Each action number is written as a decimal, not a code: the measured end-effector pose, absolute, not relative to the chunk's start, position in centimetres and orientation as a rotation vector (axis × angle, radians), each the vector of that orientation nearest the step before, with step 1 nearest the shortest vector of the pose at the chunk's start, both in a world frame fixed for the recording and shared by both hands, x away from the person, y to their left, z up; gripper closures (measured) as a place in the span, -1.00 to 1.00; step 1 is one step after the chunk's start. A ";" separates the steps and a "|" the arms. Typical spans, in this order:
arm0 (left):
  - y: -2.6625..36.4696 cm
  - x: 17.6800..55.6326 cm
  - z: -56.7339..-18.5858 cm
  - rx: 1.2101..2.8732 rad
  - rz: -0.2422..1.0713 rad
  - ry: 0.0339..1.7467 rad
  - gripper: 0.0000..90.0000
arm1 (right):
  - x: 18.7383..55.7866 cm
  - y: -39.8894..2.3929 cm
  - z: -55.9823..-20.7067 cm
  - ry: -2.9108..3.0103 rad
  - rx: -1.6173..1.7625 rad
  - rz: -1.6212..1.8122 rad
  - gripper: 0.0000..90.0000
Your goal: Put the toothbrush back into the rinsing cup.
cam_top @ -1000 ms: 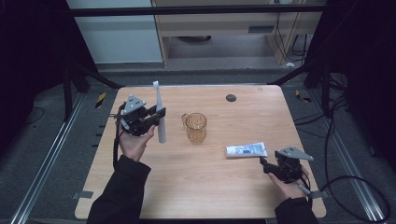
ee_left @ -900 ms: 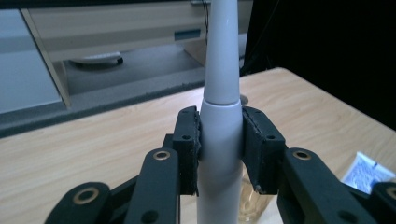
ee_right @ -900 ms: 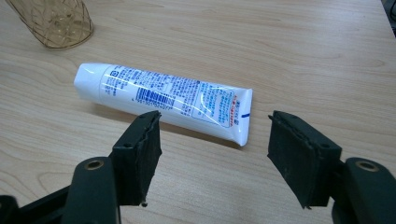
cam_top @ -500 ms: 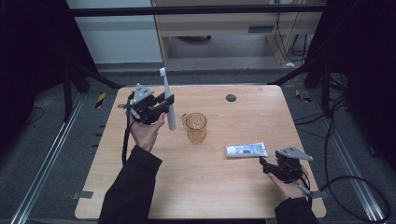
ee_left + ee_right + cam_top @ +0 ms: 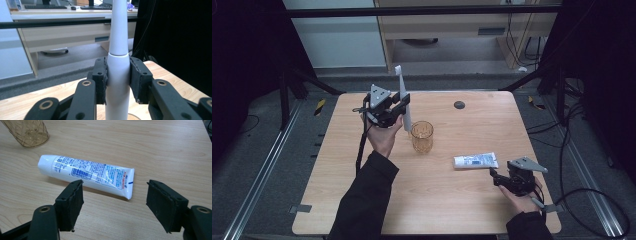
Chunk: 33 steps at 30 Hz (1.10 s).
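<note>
My left gripper point(image 5: 398, 109) point(image 5: 117, 83) is shut on a white electric toothbrush point(image 5: 402, 95) point(image 5: 117, 37) and holds it upright, head up, above the table. It is just left of an amber plastic cup point(image 5: 422, 136) point(image 5: 27, 132), which stands upright near the table's middle. A white toothpaste tube point(image 5: 476, 160) point(image 5: 87, 172) lies flat to the right of the cup. My right gripper point(image 5: 493, 177) point(image 5: 114, 192) rests low at the front right, and its jaws have just been opening. Nothing is between them; the tube's crimped end lies just beyond the pads.
A small black round disc point(image 5: 459, 105) lies near the far edge of the wooden table point(image 5: 362, 200). Metal frame rails run along both sides, and cables trail on the floor at the right. A desk stands behind the table.
My left gripper has carried the toothbrush to the right and away from the person, closer to the cup. The right hand has stayed where it was.
</note>
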<state>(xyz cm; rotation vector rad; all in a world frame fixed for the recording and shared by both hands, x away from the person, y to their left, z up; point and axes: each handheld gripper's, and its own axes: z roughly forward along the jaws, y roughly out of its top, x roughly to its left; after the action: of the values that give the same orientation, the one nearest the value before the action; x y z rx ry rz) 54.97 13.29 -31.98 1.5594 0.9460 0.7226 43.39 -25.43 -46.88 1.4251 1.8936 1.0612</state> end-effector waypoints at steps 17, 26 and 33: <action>11.7 56.1 -33.5 1.542 0.697 0.926 0.50 | 43.4 -25.4 -47.0 1.898 1.427 1.059 -0.34; 11.5 56.6 -34.6 1.566 0.678 0.910 0.50 | 43.4 -25.4 -47.0 1.898 1.428 1.059 -0.34; 11.5 56.8 -35.5 1.597 0.663 0.901 0.50 | 43.5 -25.5 -47.0 1.900 1.427 1.055 -0.34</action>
<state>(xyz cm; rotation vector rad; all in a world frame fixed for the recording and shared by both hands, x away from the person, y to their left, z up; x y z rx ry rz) 56.83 11.48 -35.46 1.5969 0.9010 0.6628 43.46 -25.47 -47.05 1.4271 1.9000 1.0552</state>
